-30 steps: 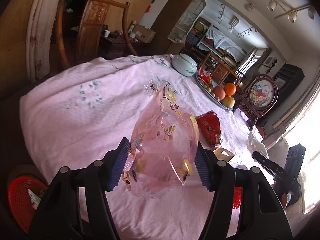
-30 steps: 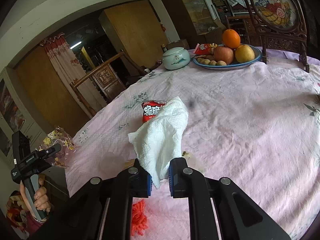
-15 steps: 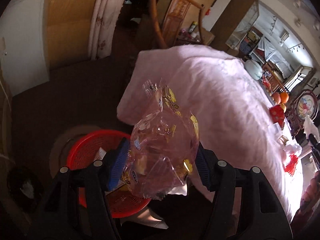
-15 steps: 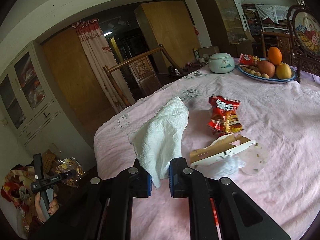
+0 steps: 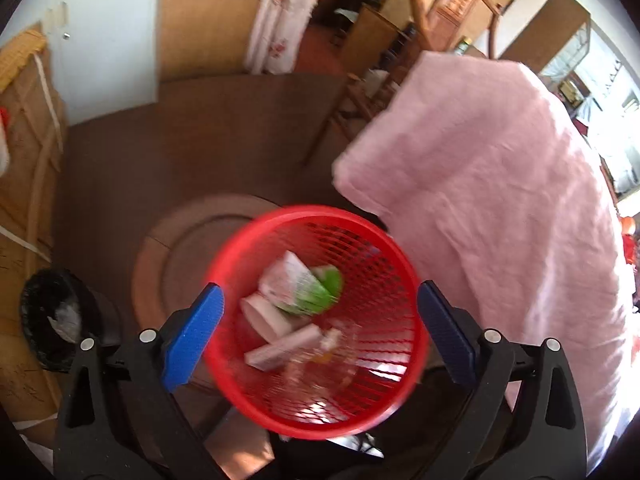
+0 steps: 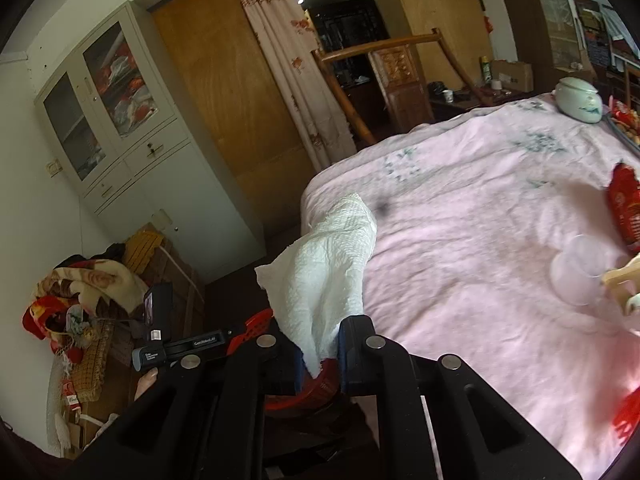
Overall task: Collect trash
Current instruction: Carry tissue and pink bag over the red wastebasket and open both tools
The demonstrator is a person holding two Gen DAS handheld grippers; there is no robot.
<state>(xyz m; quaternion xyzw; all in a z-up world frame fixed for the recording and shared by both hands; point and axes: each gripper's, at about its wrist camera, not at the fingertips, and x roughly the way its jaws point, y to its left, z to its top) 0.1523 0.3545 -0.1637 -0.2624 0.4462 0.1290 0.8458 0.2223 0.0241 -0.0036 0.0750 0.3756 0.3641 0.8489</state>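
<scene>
My left gripper (image 5: pixel 320 328) is open and empty, right above the red mesh trash basket (image 5: pixel 384 256) on the floor. In the basket lie a green and white carton (image 5: pixel 300 284), white boxes and the clear patterned wrapper (image 5: pixel 324 356), blurred. My right gripper (image 6: pixel 318 356) is shut on a white paper towel (image 6: pixel 332 264) at the table's near edge, with the basket's rim (image 6: pixel 256 322) just below it. The left gripper also shows in the right wrist view (image 6: pixel 180 348).
The table with the pink cloth (image 6: pixel 480 240) holds a red snack bag (image 6: pixel 624 212), a clear plastic cup (image 6: pixel 580 272), cardboard scraps and a pale lidded pot (image 6: pixel 580 100). A black bin (image 5: pixel 52 316) stands left of the basket. A wooden chair (image 6: pixel 400 76) is behind the table.
My left gripper has swung from the table down over the basket, opened, and let the wrapper fall in. My right gripper has moved left toward the basket, still holding the towel.
</scene>
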